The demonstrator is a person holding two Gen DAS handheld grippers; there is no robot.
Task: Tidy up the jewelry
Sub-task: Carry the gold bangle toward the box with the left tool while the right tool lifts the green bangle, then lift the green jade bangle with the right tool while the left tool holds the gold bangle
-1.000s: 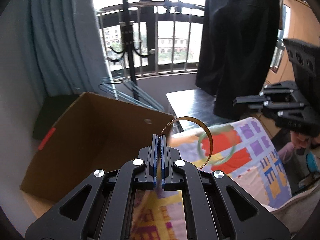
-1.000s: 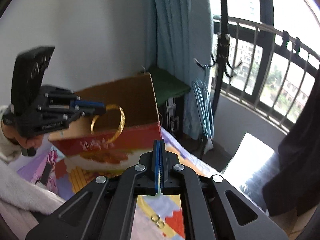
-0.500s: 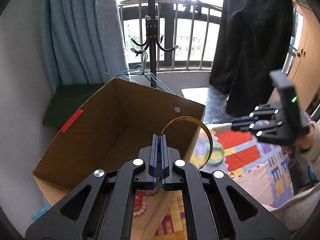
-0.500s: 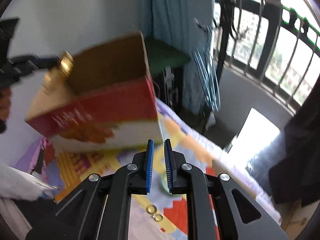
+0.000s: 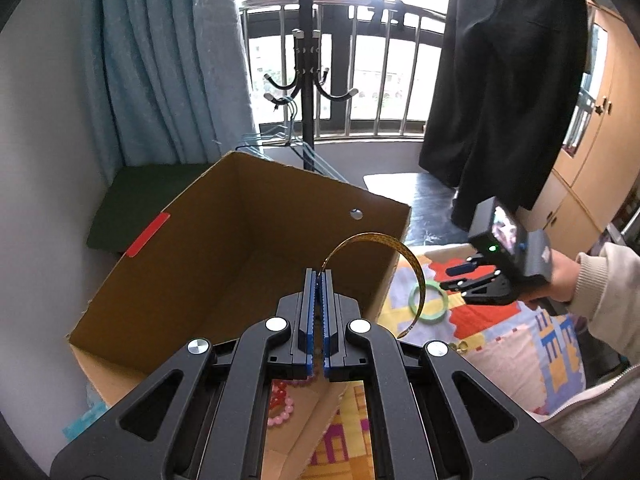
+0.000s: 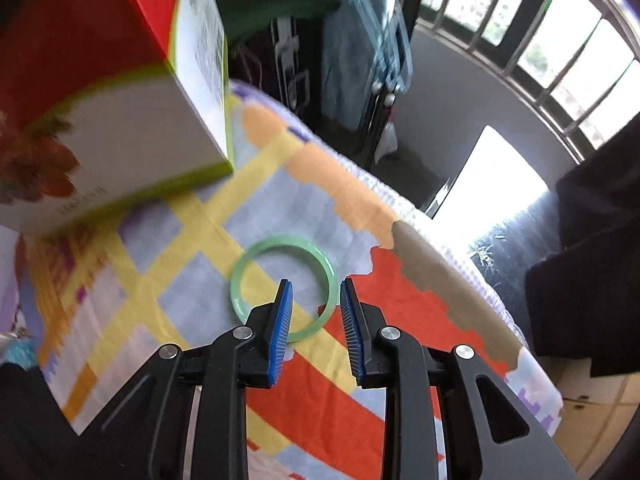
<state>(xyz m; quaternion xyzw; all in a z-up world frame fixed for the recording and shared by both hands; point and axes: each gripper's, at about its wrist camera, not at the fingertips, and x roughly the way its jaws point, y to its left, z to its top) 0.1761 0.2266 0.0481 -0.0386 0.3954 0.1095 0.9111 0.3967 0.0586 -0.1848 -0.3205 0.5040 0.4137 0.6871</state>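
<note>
Over the box: gold bangle is clamped in the left gripper above the box.
On the quilt: green bangle is straddled by the opening right gripper, unpinched.
Advice: one band should be centred before closing.

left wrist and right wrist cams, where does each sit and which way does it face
Left wrist: on the left gripper, shut on a gold bangle, facing the open cardboard box; right gripper and hand show.
Right wrist: on the right gripper, jaws opening, looking steeply down at the quilt.
Shared: green bangle, box.
</note>
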